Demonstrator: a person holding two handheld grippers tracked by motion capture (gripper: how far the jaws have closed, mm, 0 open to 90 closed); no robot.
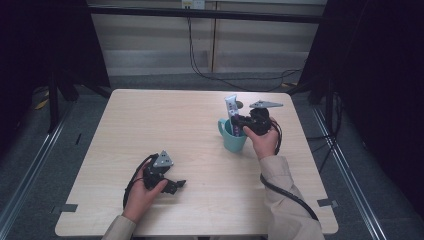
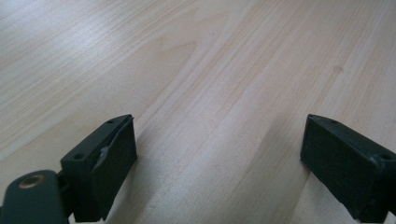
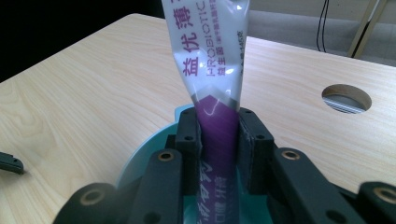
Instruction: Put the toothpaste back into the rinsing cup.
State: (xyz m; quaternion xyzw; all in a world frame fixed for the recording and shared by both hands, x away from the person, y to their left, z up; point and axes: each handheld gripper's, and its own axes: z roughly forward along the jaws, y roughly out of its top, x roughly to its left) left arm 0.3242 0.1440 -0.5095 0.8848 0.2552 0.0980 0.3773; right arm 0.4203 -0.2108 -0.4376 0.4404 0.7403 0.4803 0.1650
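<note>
Near the bench's (image 1: 150,115) far right corner, the right gripper's (image 1: 239,125) fingers clench a toothpaste tube (image 3: 212,70) standing in a cup (image 1: 233,137); a tilted pull could tip the cup. The left gripper (image 1: 176,184) rests released, holding nothing.

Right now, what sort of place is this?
Probably a lab or recording setup, not a home: a bare wooden table ringed by dark curtains, metal rails on the floor, and cables trailing behind.

The table (image 1: 165,125) is evenly lit from above while its surroundings are left dark. Soft shadows are cast. Glare is seen on the tube (image 3: 212,56). Near jaws are slightly blurred.
</note>
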